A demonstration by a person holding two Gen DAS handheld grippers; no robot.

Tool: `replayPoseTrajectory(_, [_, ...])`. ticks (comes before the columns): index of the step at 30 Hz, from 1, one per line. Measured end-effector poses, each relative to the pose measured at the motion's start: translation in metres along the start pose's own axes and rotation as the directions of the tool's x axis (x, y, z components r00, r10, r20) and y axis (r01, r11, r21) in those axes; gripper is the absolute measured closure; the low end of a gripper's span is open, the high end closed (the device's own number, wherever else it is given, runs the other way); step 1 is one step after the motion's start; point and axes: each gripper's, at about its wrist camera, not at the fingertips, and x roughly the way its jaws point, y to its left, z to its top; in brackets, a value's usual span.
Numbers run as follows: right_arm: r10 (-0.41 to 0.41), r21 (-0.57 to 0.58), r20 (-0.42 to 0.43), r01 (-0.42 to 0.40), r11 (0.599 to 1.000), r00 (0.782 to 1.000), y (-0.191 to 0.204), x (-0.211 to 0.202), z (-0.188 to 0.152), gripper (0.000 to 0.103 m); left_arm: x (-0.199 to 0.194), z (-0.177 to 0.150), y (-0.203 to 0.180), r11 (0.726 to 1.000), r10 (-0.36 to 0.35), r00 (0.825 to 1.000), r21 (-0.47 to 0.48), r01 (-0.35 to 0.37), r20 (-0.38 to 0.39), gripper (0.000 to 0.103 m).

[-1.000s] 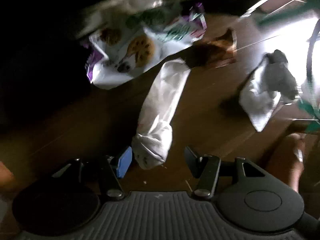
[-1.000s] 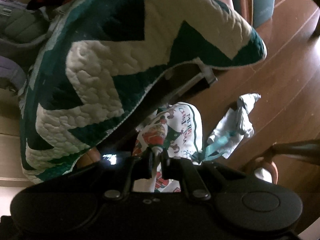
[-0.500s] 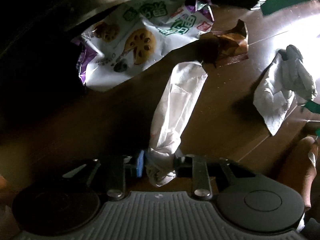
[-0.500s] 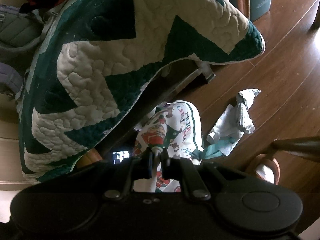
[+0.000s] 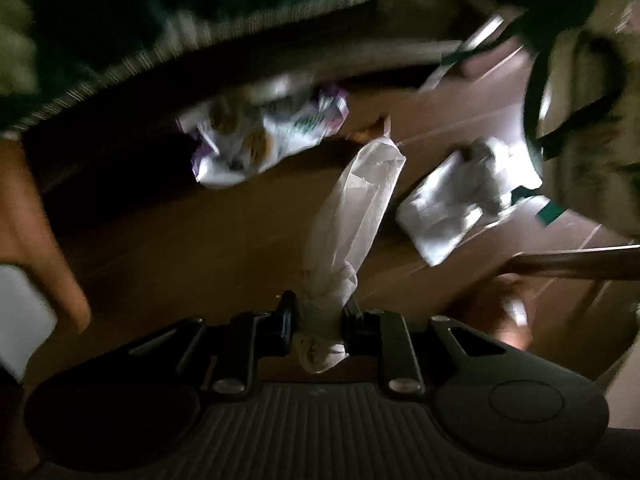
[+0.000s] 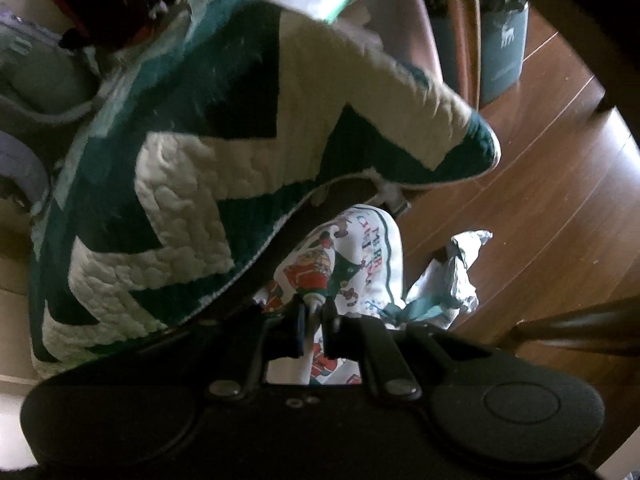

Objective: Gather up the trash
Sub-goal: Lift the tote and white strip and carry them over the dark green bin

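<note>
My left gripper point(image 5: 318, 320) is shut on the knotted end of a long white plastic wrapper point(image 5: 352, 216), which hangs lifted above the wooden floor. A snack packet with cookie pictures point(image 5: 256, 144) lies under the sofa edge, and a crumpled white paper point(image 5: 452, 196) lies to the right. My right gripper point(image 6: 314, 312) is shut on the rim of a white Christmas-print bag point(image 6: 360, 256) that hangs below it. The crumpled white paper point(image 6: 456, 272) also shows on the floor beside that bag.
A green and white quilt point(image 6: 192, 168) drapes over the sofa, above the trash. A dark chair leg point(image 6: 580, 328) crosses at the right. A grey-green bin point(image 6: 504, 48) stands at the back. A small brown wrapper point(image 5: 372, 130) lies by the snack packet.
My left gripper closed on the white wrapper's end and lifted it away from the floor; the view pulled back. The right gripper kept its hold on the bag.
</note>
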Motion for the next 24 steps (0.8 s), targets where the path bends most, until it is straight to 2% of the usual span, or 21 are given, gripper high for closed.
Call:
replayPoseTrajectory(5, [0.054, -0.034, 0.069, -0.052, 0.998, 0.996, 0.015, -0.031, -0.005, 0.096, -0.083, -0.008, -0.009, 0.998, -0.049, 0.992, -0.038, 0.054, 0.119, 0.081])
replayPoseTrajectory(13, [0.133, -0.130, 0.170, -0.111, 0.985, 0.976, 0.054, -0.118, -0.029, 0.096, -0.203, -0.038, -0.023, 0.993, -0.110, 0.952, -0.017, 0.120, 0.284, 0.081])
replayPoseTrajectory(18, [0.173, -0.212, 0.250, -0.121, 0.970, 0.953, 0.069, -0.187, -0.042, 0.097, -0.267, -0.056, -0.048, 0.986, -0.162, 0.906, 0.023, 0.167, 0.390, 0.081])
replayPoseTrajectory(24, [0.195, -0.312, 0.393, -0.069, 0.948, 0.899, 0.080, -0.275, -0.057, 0.097, -0.340, -0.070, -0.084, 0.973, -0.232, 0.838, 0.104, 0.208, 0.494, 0.081])
